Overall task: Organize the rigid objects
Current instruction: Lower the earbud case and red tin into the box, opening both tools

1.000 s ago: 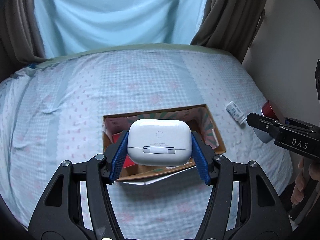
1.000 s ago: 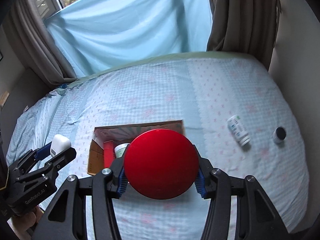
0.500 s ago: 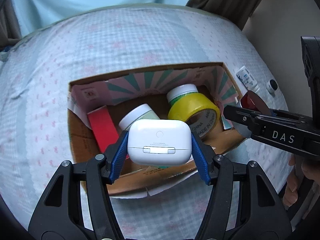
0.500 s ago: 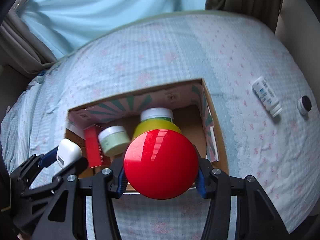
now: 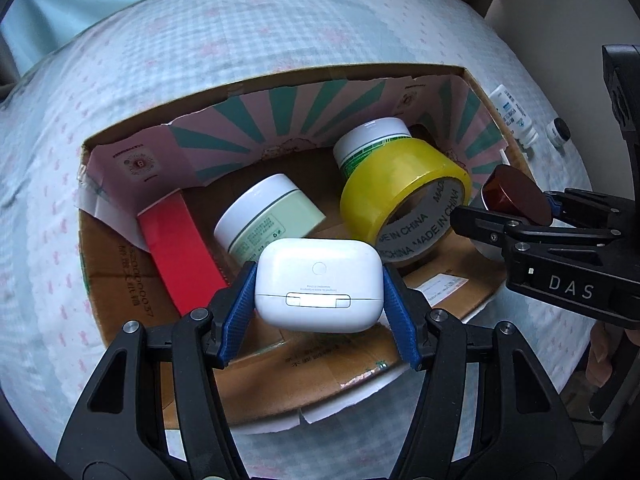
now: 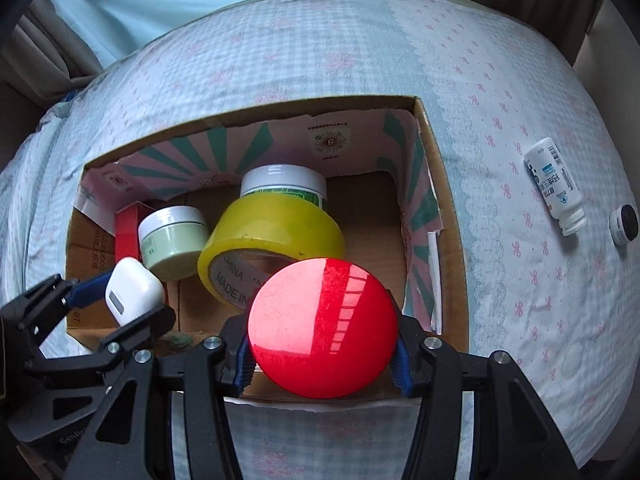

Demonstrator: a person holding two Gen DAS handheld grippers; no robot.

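Earbud case (image 5: 318, 284), white and glossy, sits clamped between the blue pads of my left gripper (image 5: 319, 300), held over the near edge of the cardboard box (image 5: 120, 276). From the left wrist I see, ahead of the claw inside the box, a pale green jar (image 5: 270, 216), a red carton (image 5: 180, 256) to its left, and a yellow tape roll (image 5: 404, 196) ahead and to the right, leaning on a white-lidded jar (image 5: 374, 140). To my right, the right gripper (image 5: 516, 216) reaches in over the box's right wall, a red lid (image 5: 516, 196) seen edge-on between its fingers. Beyond that wall, a white bottle (image 5: 514, 118) and a small black-capped jar (image 5: 558, 132) lie on the bedsheet (image 5: 240, 48).

From the right wrist, my right gripper (image 6: 322, 344) is closed on the red lid (image 6: 322, 328), which shows face-on and hides the box's (image 6: 444, 216) near right corner; whatever is under the lid I cannot make out. Ahead-left lie the tape roll (image 6: 272, 232), white-lidded jar (image 6: 284, 182), green jar (image 6: 174, 240) and red carton (image 6: 126, 232). Far left, the left gripper (image 6: 120, 300) shows the earbud case (image 6: 134, 290) side-on. Well to the right on the bedsheet (image 6: 500, 280), the bottle (image 6: 556, 188) lies on its side, the small jar (image 6: 623, 224) just beside it.
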